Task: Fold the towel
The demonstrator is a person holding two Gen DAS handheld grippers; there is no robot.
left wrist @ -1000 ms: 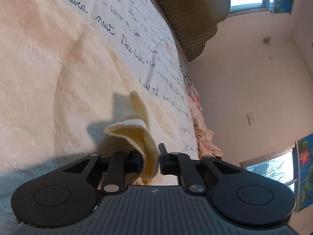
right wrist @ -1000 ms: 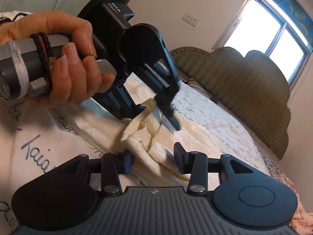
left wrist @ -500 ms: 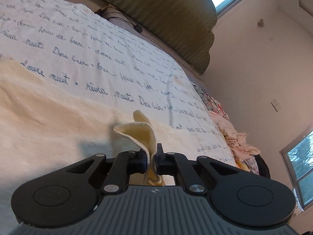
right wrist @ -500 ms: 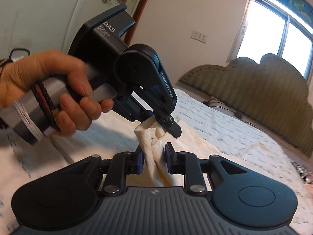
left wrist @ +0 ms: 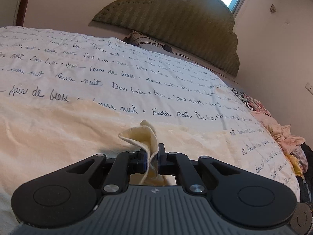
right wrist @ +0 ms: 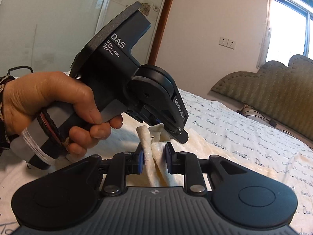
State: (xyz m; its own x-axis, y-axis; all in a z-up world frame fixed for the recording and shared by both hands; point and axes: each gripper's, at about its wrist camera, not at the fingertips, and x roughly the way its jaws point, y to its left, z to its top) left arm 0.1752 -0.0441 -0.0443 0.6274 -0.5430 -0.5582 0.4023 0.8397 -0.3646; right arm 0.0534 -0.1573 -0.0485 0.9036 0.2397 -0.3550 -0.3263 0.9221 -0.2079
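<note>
A cream towel (left wrist: 58, 135) lies spread on the bed. One corner stands up in a small fold, and my left gripper (left wrist: 152, 156) is shut on that towel corner (left wrist: 142, 135). In the right wrist view a bunched fold of the towel (right wrist: 154, 154) fills the narrow gap of my right gripper (right wrist: 154, 156), which is shut on it. Just beyond it is the left gripper (right wrist: 177, 132), held by a hand (right wrist: 49, 105), with its fingertips pinching the same raised bunch of cloth. The two grippers are very close together.
The towel rests on a white bedspread (left wrist: 137, 74) printed with dark handwriting. An olive padded headboard (left wrist: 176, 27) runs along the far side. A heap of clothes (left wrist: 281, 135) lies at the bed's right edge. A black cable (right wrist: 262, 117) trails near the headboard.
Both grippers went from open to shut on the towel. The left wrist view has swung level, so the headboard now shows. The left gripper has risen in the right view.
</note>
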